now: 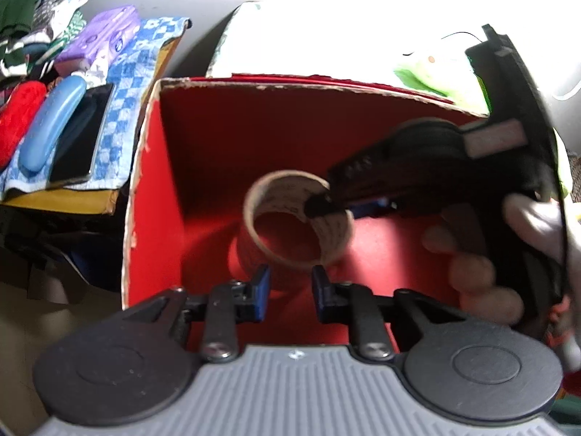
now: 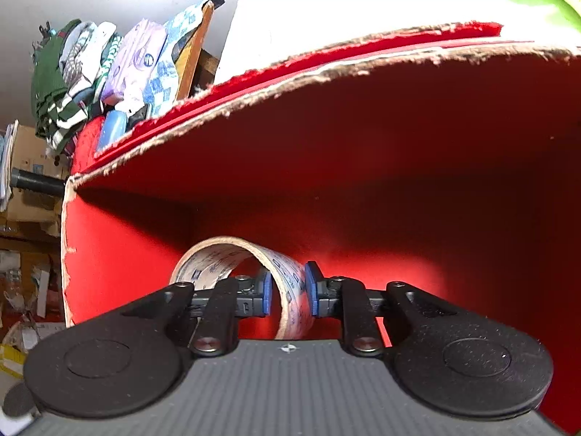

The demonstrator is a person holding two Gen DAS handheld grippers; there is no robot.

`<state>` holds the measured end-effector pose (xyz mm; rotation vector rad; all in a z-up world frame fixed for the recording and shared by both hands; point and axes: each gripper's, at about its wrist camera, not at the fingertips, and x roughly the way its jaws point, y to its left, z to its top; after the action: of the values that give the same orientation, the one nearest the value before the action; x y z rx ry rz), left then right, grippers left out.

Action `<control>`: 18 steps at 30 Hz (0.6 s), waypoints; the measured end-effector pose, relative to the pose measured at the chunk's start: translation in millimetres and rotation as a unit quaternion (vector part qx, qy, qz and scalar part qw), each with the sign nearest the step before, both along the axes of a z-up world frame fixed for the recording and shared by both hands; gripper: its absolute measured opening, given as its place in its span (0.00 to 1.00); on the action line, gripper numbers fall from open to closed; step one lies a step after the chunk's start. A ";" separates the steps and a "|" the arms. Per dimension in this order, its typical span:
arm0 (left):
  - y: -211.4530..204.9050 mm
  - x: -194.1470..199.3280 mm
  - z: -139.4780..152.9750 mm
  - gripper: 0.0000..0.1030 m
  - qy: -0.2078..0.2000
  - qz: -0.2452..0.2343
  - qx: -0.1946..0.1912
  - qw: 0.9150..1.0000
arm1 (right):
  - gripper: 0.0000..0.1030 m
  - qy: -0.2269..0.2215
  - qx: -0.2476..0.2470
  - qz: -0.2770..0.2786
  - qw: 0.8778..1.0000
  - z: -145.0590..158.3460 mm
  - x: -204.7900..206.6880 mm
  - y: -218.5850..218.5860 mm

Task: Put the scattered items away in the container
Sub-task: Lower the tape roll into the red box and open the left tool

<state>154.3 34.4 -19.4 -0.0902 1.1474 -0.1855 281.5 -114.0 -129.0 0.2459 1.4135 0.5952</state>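
Note:
A red cardboard box [image 1: 203, 134] stands open in front of me. Inside it a cardboard tape roll [image 1: 328, 234] hangs tilted just above the red floor, casting a shadow below. My right gripper [image 1: 319, 205] reaches in from the right, held by a person's hand [image 1: 472, 272]. In the right wrist view its blue pads sit on either side of the tape roll's wall [image 2: 221, 254], so the right gripper [image 2: 288, 285] is shut on the roll. My left gripper [image 1: 290, 281] hovers above the box's near side, shut with nothing between its pads.
Left of the box a shelf holds a blue checked cloth [image 1: 120, 83], a blue case [image 1: 54, 123], a black phone [image 1: 81, 138], a red item [image 1: 14, 123] and a purple pack [image 1: 101, 36]. A green soft toy [image 1: 425, 72] lies behind the box's far rim.

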 end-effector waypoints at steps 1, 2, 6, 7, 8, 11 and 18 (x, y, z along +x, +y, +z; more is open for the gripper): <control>-1.9 -2.3 1.8 0.19 -0.002 -0.005 0.001 1.000 | 0.20 0.001 0.003 -0.002 1.000 -0.3 0.3 -1.1; -3.5 -4.3 2.8 0.19 -0.004 -0.010 -0.001 1.000 | 0.24 0.002 0.005 -0.002 1.000 0.1 0.5 -1.9; -11.6 0.7 -5.5 0.19 0.014 -0.014 -0.014 1.000 | 0.32 -0.013 0.039 -0.005 0.999 14.3 -0.2 -14.5; -13.8 3.4 -9.8 0.19 0.018 -0.013 -0.012 1.000 | 0.32 -0.024 0.041 -0.003 0.999 20.0 -1.3 -18.0; -15.7 5.9 -13.9 0.19 0.022 -0.011 -0.010 1.000 | 0.32 -0.037 0.039 -0.001 0.999 25.5 -2.7 -21.9; -16.7 12.5 -25.6 0.18 0.042 -0.002 -0.030 0.999 | 0.31 -0.073 0.010 0.003 0.997 35.6 -6.0 -32.0; -13.4 20.5 -37.5 0.16 0.062 0.009 -0.042 0.997 | 0.30 -0.075 -0.058 0.030 0.995 22.9 -3.2 -24.9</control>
<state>174.8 21.0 -56.9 -0.1887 1.2626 -0.2135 278.3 -139.0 -106.1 0.0646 1.3083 0.5668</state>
